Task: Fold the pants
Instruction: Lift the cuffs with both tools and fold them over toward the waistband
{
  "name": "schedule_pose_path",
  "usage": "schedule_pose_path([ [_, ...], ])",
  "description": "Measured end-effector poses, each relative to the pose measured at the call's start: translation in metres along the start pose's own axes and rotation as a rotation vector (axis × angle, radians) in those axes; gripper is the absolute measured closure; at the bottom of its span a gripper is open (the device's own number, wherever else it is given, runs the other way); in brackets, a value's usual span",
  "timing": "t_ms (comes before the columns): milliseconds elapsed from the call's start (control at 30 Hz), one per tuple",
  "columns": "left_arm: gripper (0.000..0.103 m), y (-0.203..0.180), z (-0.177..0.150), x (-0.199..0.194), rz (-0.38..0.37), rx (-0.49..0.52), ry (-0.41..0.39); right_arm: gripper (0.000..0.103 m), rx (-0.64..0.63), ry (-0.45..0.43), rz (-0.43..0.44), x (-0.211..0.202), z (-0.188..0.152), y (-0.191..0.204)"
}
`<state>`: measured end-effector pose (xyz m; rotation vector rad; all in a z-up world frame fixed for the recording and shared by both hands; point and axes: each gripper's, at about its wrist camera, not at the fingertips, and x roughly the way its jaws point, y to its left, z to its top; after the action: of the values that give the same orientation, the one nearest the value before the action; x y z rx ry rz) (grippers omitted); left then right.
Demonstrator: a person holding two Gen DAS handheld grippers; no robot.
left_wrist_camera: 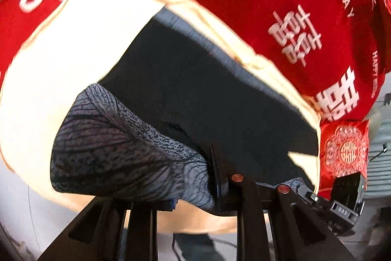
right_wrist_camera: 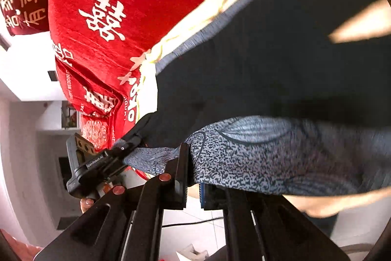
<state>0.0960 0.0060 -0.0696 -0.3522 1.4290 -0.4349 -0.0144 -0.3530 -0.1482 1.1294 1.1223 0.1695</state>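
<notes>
Both grippers, the left gripper (left_wrist_camera: pixel 221 184) and the right gripper (right_wrist_camera: pixel 193 177), pinch the grey patterned hem of the dark pants (left_wrist_camera: pixel 195 94), probably to fold that end over. The pants lie on a cream sheet (left_wrist_camera: pixel 61 60), beside the red blanket (left_wrist_camera: pixel 244 4).

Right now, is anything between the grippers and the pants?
Nothing visible. Both the left gripper and the right gripper are shut on the patterned edge of the pants, lifted over the cream sheet.
</notes>
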Motion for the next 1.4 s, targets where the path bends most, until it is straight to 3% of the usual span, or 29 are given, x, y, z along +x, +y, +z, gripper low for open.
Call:
schedule_pose_path([
  [133,0.080,-0.026,0.052,0.016,0.032,0.009,-0.024,0.092,0.003,0.079,0.007,0.015,0.077,0.001],
  [333,0.079,-0.044,0.123,0.083,0.149,0.018,-0.046,0.092,0.028,0.162,-0.043,0.082,0.171,-0.017],
  [433,0.060,-0.039,0.143,0.120,0.256,-0.004,-0.060,0.092,0.025,0.197,-0.093,0.116,0.207,-0.034],
  [533,0.056,-0.032,0.153,0.137,0.261,-0.080,-0.052,0.088,0.053,0.229,-0.116,0.132,0.219,-0.044],
  [600,0.048,-0.031,0.154,0.129,0.233,-0.111,-0.053,0.064,0.059,0.231,-0.054,0.129,0.219,-0.039],
  [633,0.037,-0.034,0.154,0.122,0.238,-0.108,-0.063,0.036,0.049,0.227,-0.028,0.125,0.218,-0.034],
  [667,0.024,-0.035,0.150,0.110,0.262,-0.097,-0.084,0.017,0.019,0.213,-0.014,0.115,0.216,-0.022],
  [800,0.022,-0.049,0.141,0.074,0.363,-0.007,-0.154,0.018,-0.166,0.167,-0.095,0.086,0.200,0.024],
  [867,0.022,-0.058,0.134,0.077,0.407,0.060,-0.142,0.042,-0.264,0.182,-0.146,0.090,0.189,0.042],
  [967,0.022,-0.074,0.129,0.110,0.450,0.147,-0.087,0.064,-0.393,0.229,-0.287,0.112,0.175,0.045],
  [1067,0.022,-0.084,0.130,0.157,0.471,0.189,-0.068,0.065,-0.494,0.219,-0.450,0.140,0.179,0.024],
  [1100,0.022,-0.083,0.130,0.169,0.487,0.186,-0.057,0.068,-0.494,0.221,-0.474,0.146,0.182,0.017],
  [1133,0.022,-0.081,0.131,0.181,0.506,0.174,-0.049,0.077,-0.479,0.220,-0.477,0.150,0.187,0.010],
  [1167,0.019,-0.080,0.130,0.185,0.525,0.176,-0.065,0.081,-0.448,0.209,-0.446,0.149,0.193,0.006],
  [1300,0.017,-0.089,0.133,0.185,0.555,0.206,-0.063,0.069,-0.319,0.175,-0.266,0.116,0.202,0.008],
  [1367,0.017,-0.092,0.131,0.177,0.542,0.202,-0.046,0.042,-0.299,0.144,-0.205,0.093,0.198,0.010],
  [1400,0.017,-0.096,0.127,0.170,0.541,0.212,-0.044,0.037,-0.287,0.113,-0.180,0.076,0.192,0.011],
])
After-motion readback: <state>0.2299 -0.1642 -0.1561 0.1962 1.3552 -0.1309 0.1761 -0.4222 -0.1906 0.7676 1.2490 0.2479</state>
